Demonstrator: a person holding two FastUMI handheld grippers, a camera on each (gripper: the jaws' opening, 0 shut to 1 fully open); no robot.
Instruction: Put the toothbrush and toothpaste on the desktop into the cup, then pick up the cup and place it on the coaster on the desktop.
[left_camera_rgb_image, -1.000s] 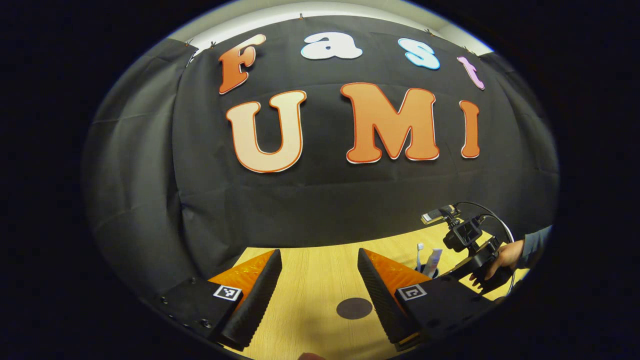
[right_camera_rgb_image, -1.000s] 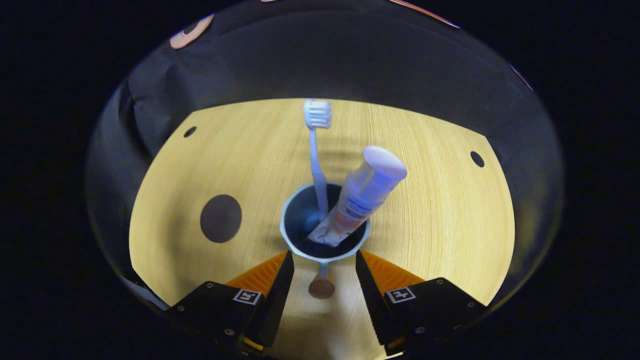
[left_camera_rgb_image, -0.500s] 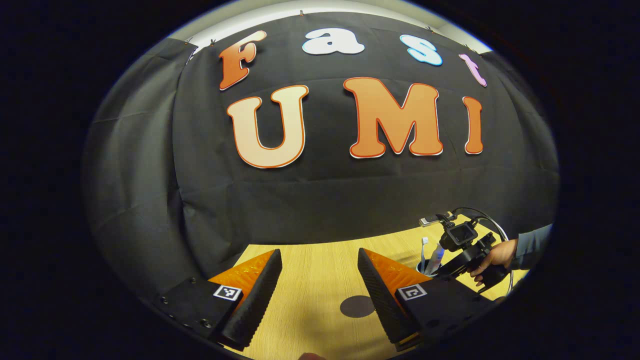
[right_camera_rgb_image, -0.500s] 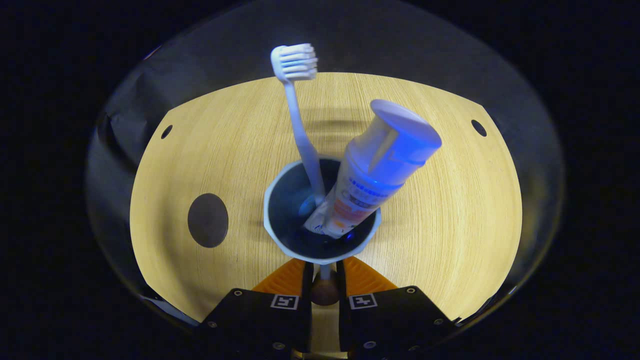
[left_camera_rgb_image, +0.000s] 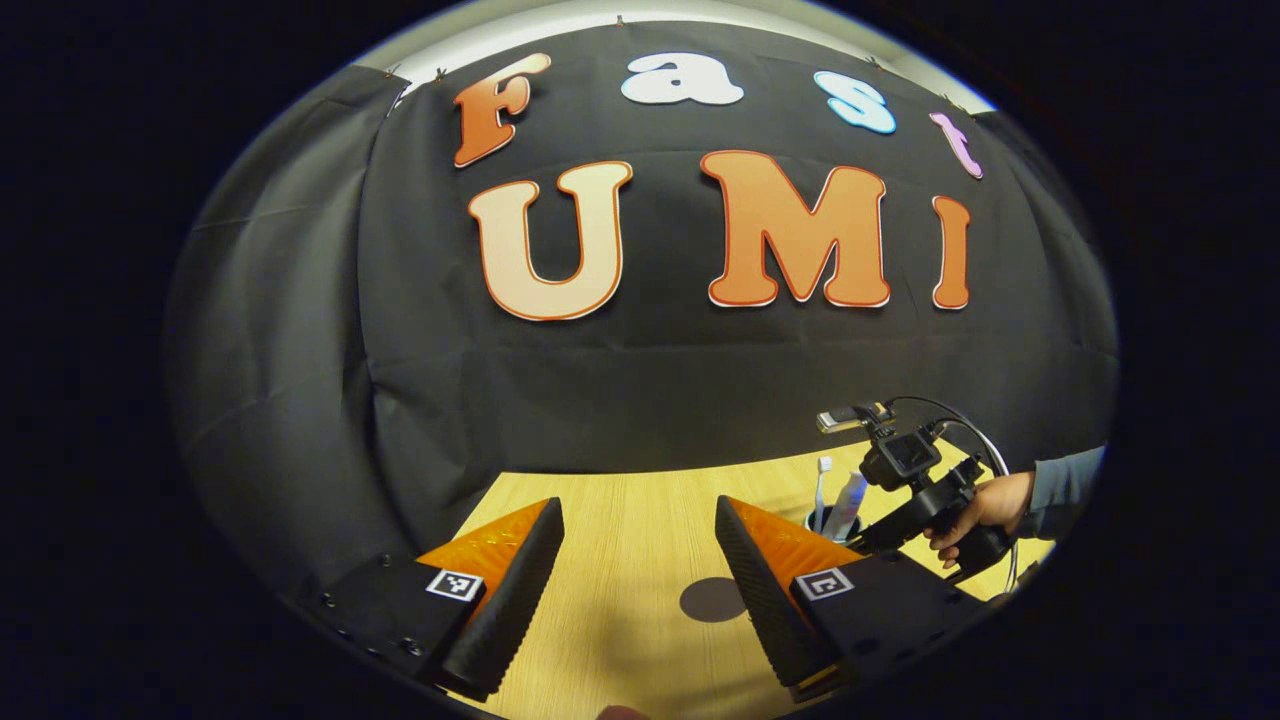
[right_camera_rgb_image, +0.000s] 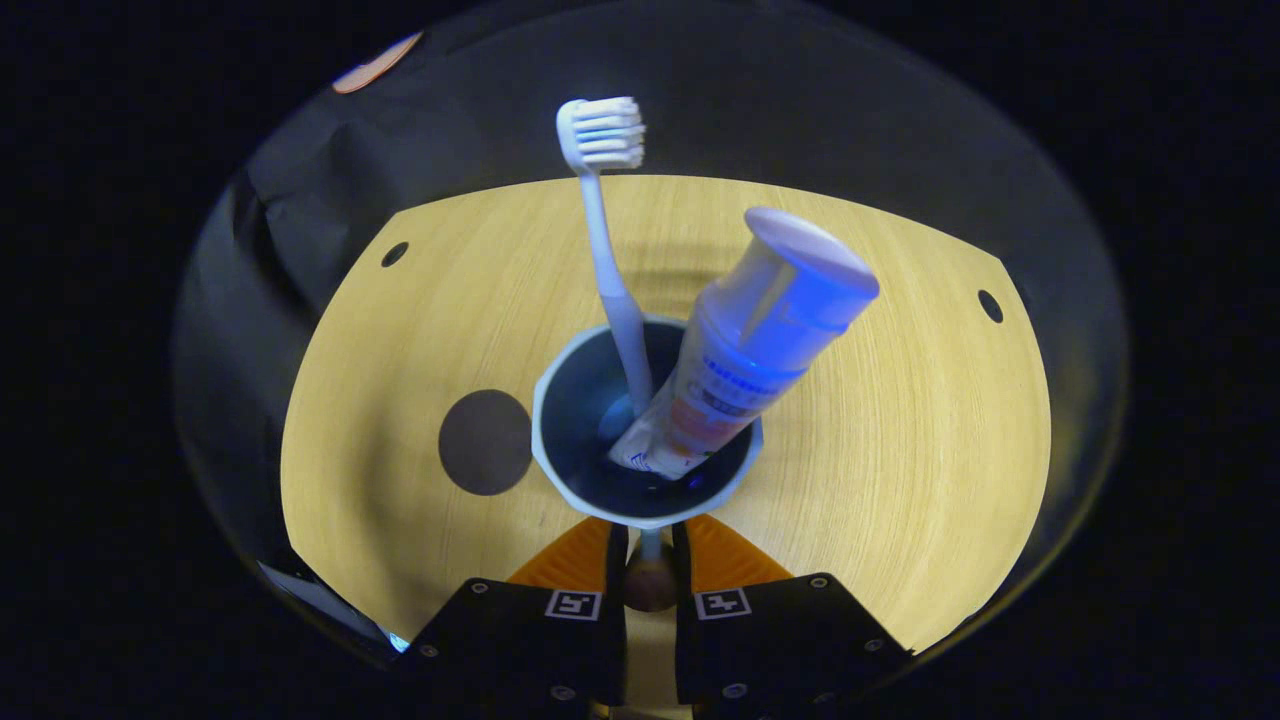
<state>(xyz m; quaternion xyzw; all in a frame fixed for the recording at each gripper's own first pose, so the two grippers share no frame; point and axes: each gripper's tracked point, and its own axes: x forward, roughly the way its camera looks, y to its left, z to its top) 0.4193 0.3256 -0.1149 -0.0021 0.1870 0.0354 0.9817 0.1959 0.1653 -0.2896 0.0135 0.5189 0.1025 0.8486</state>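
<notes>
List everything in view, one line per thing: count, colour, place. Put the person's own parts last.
cup: one, pale rim with dark inside, off-centre on the desktop, its handle between the right gripper's fingers.
toothbrush: one, white, standing in the cup, bristles up.
toothpaste: one, white tube, leaning in the cup, cap up.
coaster: one, dark round disc, flat on the desktop beside the cup, apart from it.
desktop: one, light wood, with small dark holes near its far corners.
left gripper: one, fingers apart, over the desktop's near edge.
right gripper: one, closed on the cup's handle.
hand: one, with a grey sleeve, holding the right gripper.
</notes>
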